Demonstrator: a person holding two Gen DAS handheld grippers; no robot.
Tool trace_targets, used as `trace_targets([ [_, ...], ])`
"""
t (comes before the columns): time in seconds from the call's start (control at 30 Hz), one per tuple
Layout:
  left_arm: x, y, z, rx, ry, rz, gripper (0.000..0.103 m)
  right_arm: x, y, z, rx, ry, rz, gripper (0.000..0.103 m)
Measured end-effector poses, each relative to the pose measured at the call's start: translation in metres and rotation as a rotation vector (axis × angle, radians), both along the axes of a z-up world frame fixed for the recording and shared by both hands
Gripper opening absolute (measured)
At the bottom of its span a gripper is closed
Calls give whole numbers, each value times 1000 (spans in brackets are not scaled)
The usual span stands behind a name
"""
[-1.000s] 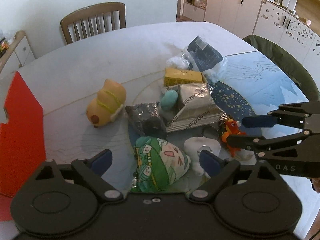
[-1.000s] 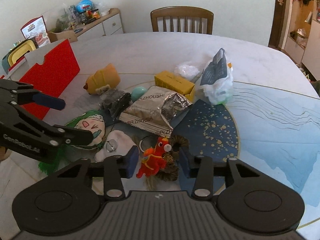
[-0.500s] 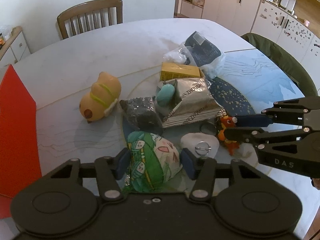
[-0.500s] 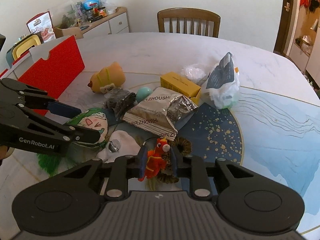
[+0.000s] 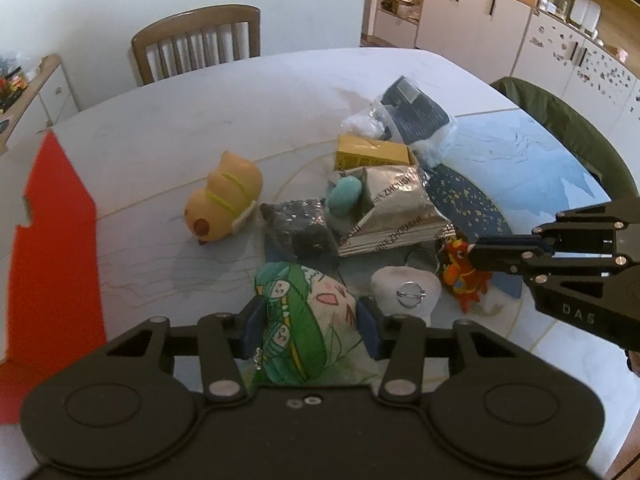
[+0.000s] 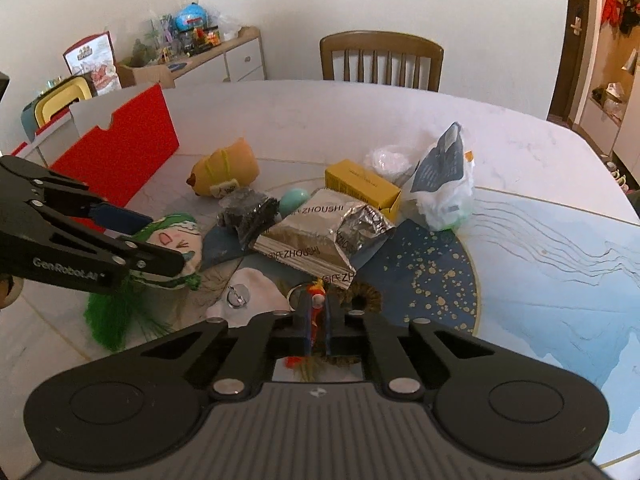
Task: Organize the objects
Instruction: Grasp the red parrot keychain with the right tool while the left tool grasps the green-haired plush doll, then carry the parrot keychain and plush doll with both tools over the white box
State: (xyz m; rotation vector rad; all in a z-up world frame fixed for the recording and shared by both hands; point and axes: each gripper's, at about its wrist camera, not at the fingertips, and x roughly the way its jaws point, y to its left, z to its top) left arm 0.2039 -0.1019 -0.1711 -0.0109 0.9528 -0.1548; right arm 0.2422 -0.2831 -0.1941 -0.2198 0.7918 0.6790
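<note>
Grippers are both closed on soft toys. The left gripper has its blue pads pressed against either side of a green-haired plush doll head with a pale cartoon face, squeezing it at mid width. The right gripper has its fingers drawn almost together on a small red-orange plush dragon, of which its own camera shows only a sliver between the pads.

The left wrist view fills that in: the dragon shows whole, its head against the black fingertips coming in from the right, lying on a round marble table with a blue and gold painted panel. The right wrist view in turn shows the doll's long green hair trailing below the left gripper's fingers, which the left camera hides.

Just ahead of the left gripper, between the two toys, lies a white soft pad with a metal ring on it. Farther ahead sit a silver foil snack bag printed ZHOUSHI, a teal egg-shaped object resting against it, a dark crinkled packet, a yellow cardboard box and a clear plastic bag with a dark card inside. Ahead and to the left lies a tan plush animal with a yellow-green band. A red cardboard box stands at the left gripper's far left; only the right wrist view shows its white inner walls.
</note>
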Motion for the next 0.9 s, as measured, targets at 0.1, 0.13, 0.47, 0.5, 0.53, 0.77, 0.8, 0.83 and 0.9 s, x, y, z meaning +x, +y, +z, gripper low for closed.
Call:
trace_targets([
  [0.1,-6,6,10,-15,-12,24,47,-3,-5,6,15,-12,-2,6],
  [0.13,-8,8,13,-19,-15,32,47,-3,-7,8,19,-15,-1,6],
  [0.47,-26,22,31,-45,-41,97,47,-1,-12,6,22,30,-1,9],
  [0.5,-26,22,31,-44,-40,101,47,1,-11,5,20,39,-5,10],
  [0.53,-27,23,30,-46,-39,105,47,2,-10,3,19,48,-8,10],
  [0.77,-36,24,28,-140,-65,30,47,17,-5,-8,13,87,-37,25],
  [0.8,-37,24,28,-137,-65,29,47,19,-5,-10,17,91,-38,29],
  [0.83,-38,25,28,-139,-66,28,47,21,-4,-11,20,96,-40,30],
  [0.9,-39,26,26,-141,-63,34,47,23,-2,-12,21,106,-38,30],
])
